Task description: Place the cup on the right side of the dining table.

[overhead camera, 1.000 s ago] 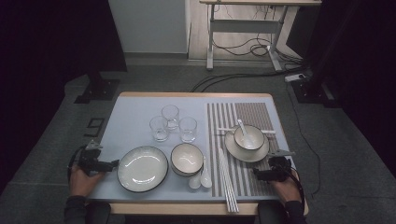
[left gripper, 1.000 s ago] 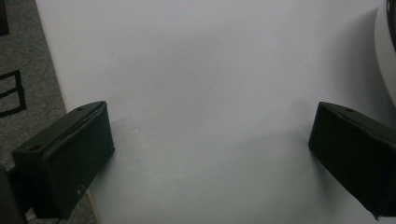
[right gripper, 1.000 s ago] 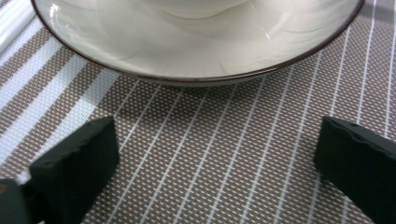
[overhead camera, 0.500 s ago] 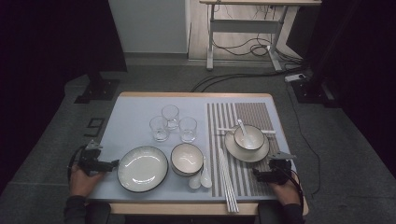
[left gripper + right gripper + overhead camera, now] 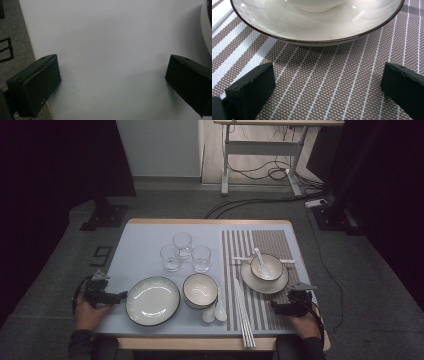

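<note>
Centrally, low in the high view, a dark-rimmed plate [image 5: 152,300] lies beside stacked bowls [image 5: 200,290], with two white spoons [image 5: 215,312] just right of them. Three glasses [image 5: 184,252] cluster above. Right of centre, a striped mat [image 5: 260,240] carries a plate holding a bowl [image 5: 264,269]. At lower left, the left gripper [image 5: 118,296] rests with jaws wide apart; at lower right, the right gripper [image 5: 275,306] likewise gapes empty.
</note>
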`<state>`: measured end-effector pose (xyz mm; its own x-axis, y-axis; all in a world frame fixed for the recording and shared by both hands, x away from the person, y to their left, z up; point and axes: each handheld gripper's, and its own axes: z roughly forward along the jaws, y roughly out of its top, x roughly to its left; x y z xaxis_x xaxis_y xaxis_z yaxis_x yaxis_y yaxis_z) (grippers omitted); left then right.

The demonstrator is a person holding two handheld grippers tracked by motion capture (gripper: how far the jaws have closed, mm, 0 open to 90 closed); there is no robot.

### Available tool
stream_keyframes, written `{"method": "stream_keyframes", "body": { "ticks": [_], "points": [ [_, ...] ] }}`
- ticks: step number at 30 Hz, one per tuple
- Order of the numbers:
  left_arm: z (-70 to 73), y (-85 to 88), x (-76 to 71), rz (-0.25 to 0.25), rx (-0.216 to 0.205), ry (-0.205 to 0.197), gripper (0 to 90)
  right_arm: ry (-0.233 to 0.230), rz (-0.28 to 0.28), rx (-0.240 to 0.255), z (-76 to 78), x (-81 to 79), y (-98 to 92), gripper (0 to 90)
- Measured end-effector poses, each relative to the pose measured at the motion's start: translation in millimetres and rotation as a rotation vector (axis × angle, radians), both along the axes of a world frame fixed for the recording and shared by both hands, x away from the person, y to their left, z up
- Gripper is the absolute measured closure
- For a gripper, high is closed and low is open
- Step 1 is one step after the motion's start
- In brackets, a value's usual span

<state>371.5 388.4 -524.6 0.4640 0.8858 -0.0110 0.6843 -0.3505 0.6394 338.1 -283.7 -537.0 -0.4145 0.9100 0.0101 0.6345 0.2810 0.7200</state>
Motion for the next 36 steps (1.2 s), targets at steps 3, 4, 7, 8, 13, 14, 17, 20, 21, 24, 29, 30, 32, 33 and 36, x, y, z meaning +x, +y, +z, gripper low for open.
{"method": "stream_keyframes", "body": {
  "ticks": [3, 4, 7, 8, 13, 14, 17, 20, 21, 24, 29, 30, 32, 33, 36],
  "points": [
    [0.0, 0.0, 0.0, 0.0, 0.0, 0.0, 0.0, 0.008, -0.003, -0.003, 0.8, 0.6, 0.6, 0.0],
    [0.0, 0.0, 0.0, 0.0, 0.0, 0.0, 0.0, 0.013, -0.005, -0.004, 1.3, 0.8, 0.8, 0.0],
    [0.0, 0.0, 0.0, 0.0, 0.0, 0.0, 0.0, 0.021, -0.006, -0.005, 2.4, 0.8, 1.4, 0.0],
    [0.0, 0.0, 0.0, 0.0, 0.0, 0.0, 0.0, 0.023, -0.005, -0.005, 2.8, 0.5, 1.5, 0.0],
    [0.0, 0.0, 0.0, 0.0, 0.0, 0.0, 0.0, 0.022, 0.006, -0.002, 6.1, -1.9, 3.2, 0.0],
    [0.0, 0.0, 0.0, 0.0, 0.0, 0.0, 0.0, 0.022, 0.011, -0.003, 7.3, -2.7, 3.7, 0.0],
    [0.0, 0.0, 0.0, 0.0, 0.0, 0.0, 0.0, 0.025, 0.022, -0.01, 10.0, -5.4, 5.0, 0.0],
    [0.0, -0.1, -0.1, 0.0, 0.0, -0.001, 0.0, 0.026, 0.03, -0.008, 12.4, -9.6, 5.6, 0.0],
    [0.0, -0.1, -0.1, 0.0, 0.0, -0.001, 0.0, 0.029, 0.031, -0.007, 12.9, -10.7, 5.6, 0.0],
    [0.0, -0.1, -0.1, 0.0, 0.001, -0.001, 0.0, 0.03, 0.038, -0.013, 15.5, -16.1, 6.6, 0.0],
    [0.0, -0.1, -0.1, 0.0, 0.001, -0.001, 0.0, 0.032, 0.063, -0.032, 21.9, -24.9, 8.5, 0.0],
    [0.0, -0.1, -0.1, 0.0, 0.0, -0.001, 0.0, 0.035, 0.069, -0.036, 23.8, -26.3, 8.7, 0.0],
    [0.0, -0.1, -0.1, 0.0, 0.001, -0.001, 0.0, 0.034, 0.071, -0.043, 27.8, -29.5, 9.4, 0.0],
    [0.0, -0.1, -0.1, 0.0, 0.001, -0.001, 0.0, 0.037, 0.072, -0.041, 29.6, -30.9, 9.8, 0.0],
    [0.0, -0.2, -0.2, 0.0, 0.001, -0.001, 0.0, 0.043, 0.087, -0.046, 35.3, -34.6, 11.5, 0.4]
  ]
}}
